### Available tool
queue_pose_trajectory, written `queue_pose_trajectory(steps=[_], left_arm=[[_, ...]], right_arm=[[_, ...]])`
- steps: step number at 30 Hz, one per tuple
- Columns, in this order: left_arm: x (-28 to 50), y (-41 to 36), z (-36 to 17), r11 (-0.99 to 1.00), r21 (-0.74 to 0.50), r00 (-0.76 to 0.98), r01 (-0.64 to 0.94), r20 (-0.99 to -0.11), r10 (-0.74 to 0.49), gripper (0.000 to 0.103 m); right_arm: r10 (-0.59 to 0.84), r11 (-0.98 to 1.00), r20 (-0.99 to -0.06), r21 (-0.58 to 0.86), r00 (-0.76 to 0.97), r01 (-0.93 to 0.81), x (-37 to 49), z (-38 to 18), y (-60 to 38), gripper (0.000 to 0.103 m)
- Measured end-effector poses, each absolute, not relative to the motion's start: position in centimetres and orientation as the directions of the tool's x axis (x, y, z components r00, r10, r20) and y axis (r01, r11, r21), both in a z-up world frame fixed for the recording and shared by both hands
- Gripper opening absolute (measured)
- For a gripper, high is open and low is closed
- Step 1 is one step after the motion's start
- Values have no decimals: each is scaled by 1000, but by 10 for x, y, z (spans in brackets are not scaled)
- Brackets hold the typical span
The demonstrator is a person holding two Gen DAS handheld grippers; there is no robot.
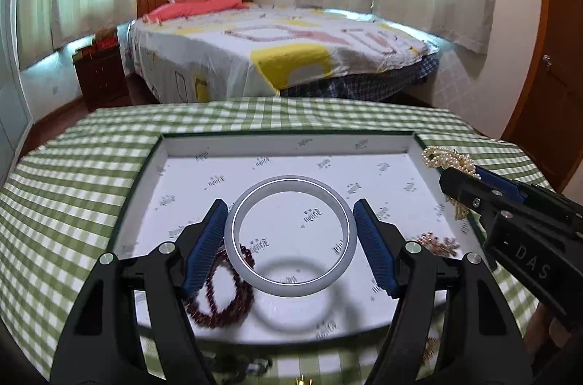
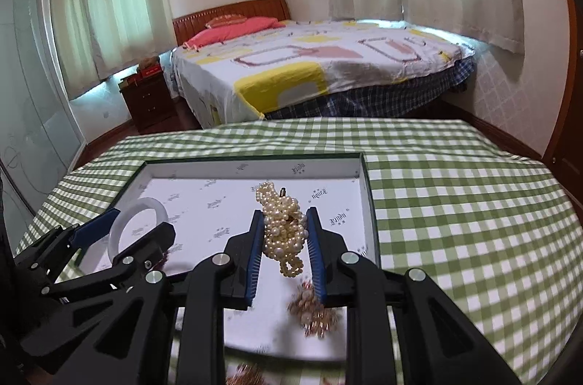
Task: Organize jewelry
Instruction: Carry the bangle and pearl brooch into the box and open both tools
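Note:
My left gripper (image 1: 289, 239) is shut on a pale grey-white bangle (image 1: 240, 261) and holds it above the white box tray (image 1: 288, 142); the bangle's shadow falls on the tray floor. A dark red bead bracelet (image 1: 218, 297) lies in the tray below the left finger. My right gripper (image 2: 286, 248) is shut on a bundle of pearl strands (image 2: 284, 224), held over the tray's right part (image 2: 359, 166). A gold-pink beaded piece (image 2: 313, 308) lies in the tray beneath it. The right gripper with the pearls (image 1: 450, 161) shows at the right in the left wrist view.
The tray sits on a green-and-white checked tablecloth (image 2: 455, 203). More gold jewelry (image 2: 247, 376) lies on the cloth at the near edge. A bed (image 1: 277, 50) and a nightstand (image 1: 100, 75) stand beyond the table.

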State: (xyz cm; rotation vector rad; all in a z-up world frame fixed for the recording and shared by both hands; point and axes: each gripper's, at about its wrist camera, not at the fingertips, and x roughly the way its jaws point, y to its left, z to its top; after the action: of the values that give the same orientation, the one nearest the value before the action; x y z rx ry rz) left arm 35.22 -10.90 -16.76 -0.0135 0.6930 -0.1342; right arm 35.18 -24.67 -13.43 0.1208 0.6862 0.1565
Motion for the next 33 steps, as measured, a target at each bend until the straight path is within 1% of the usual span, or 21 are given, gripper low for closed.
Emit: queue_pose_trajectory(steps=[9,15,20,33], left_arm=[[387,-115,-197,993,-56,682,103,-722,-111,69],[398,-120,-205,994,-49,654,102,-750,-104,69],[402,-123,-206,995,-17,649,99,-757,-78,69],[413,-122,-209,996,-27,600,88,-797,-75,69]], right_arm=[[178,983,-716,159,675,-91,393,-170,-248,24],[163,986,-759,140,631,-87,404,-182,-246,24],[147,989,-772,114,618,-92,408,-185,-242,24],[158,987,-774,117,613,-107,409,-189,-240,25]])
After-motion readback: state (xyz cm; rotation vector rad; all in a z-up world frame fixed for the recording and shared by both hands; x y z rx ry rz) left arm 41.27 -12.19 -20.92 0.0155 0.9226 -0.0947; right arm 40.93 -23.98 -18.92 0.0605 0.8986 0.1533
